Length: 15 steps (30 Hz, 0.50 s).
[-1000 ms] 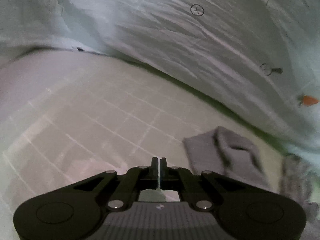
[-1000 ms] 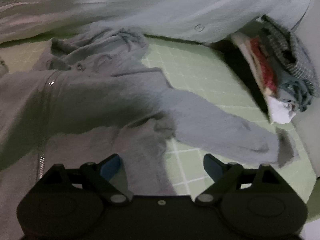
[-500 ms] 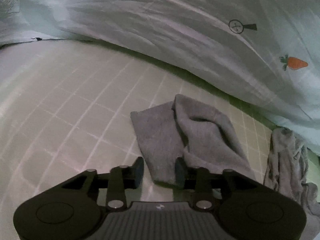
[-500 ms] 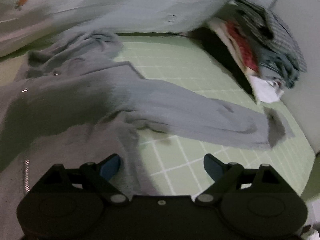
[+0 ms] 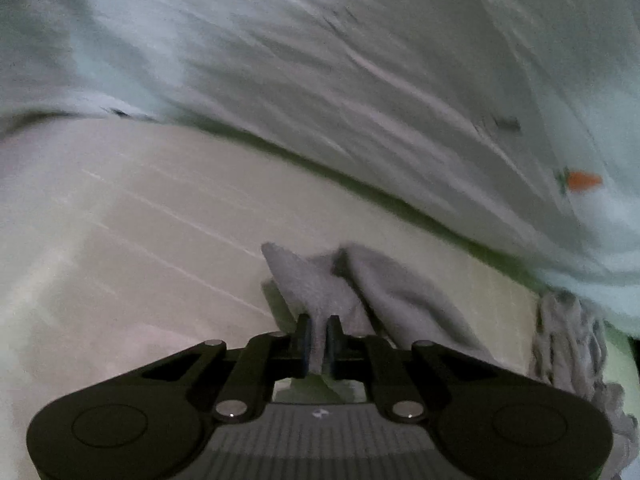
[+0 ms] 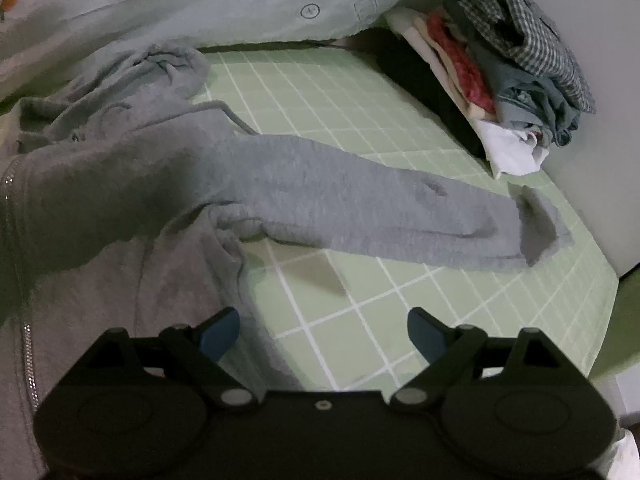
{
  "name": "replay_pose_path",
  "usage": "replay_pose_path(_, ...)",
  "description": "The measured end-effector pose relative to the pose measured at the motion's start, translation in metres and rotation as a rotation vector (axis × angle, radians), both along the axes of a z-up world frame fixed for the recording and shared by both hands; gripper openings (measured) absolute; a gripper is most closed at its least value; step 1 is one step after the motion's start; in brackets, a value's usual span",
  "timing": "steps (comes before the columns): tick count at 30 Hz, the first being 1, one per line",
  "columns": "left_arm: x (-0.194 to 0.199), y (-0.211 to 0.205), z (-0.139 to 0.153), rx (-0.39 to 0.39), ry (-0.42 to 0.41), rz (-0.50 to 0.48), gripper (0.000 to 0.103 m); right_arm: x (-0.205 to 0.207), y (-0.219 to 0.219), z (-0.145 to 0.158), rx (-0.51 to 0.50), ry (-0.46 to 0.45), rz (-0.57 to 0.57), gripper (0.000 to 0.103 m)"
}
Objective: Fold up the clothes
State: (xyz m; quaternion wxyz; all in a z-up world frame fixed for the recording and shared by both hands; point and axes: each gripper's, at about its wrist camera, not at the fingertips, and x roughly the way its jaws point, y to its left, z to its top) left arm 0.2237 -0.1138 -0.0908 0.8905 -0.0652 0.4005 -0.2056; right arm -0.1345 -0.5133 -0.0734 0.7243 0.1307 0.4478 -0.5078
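A grey zip hoodie (image 6: 100,208) lies spread on a pale green gridded mat (image 6: 360,120), front up, zipper running down its left edge in the right wrist view. Its long axis runs from the bunched hood (image 6: 160,68), at the far side by the pale printed sheet (image 6: 200,0), back toward you. 1 sleeve (image 6: 380,208) stretches straight out from the hoodie's body to the right, cuff pointing toward the stack of folded clothes (image 6: 500,72); it looks laid out ready to be folded inward.

Your left gripper (image 5: 318,344) is closing on the other sleeve's cuff (image 5: 312,292), grey cloth pinched between the nearly shut jaws, likely to carry it across the hoodie. That view is blurred.

Your right gripper (image 6: 324,332) hangs wide and empty just beside the hoodie's side edge, over bare mat.
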Motion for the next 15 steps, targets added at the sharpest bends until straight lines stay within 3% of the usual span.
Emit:
replay_pose_path(6, 0.001, 0.096, 0.039, 0.074, -0.108, 0.240, 0.008, 0.007, 0.001, -0.003, 0.003, 0.015, 0.036, 0.091)
replay_pose_path(11, 0.000, 0.129, 0.030, 0.176, -0.079, 0.353, 0.008, 0.012, 0.003, -0.006, 0.004, 0.026, 0.054, 0.091)
replay_pose_path(15, -0.019, 0.126, 0.032, 0.099, -0.069, 0.327, 0.014, 0.010, 0.005, -0.004, 0.001, 0.021, 0.054, 0.091)
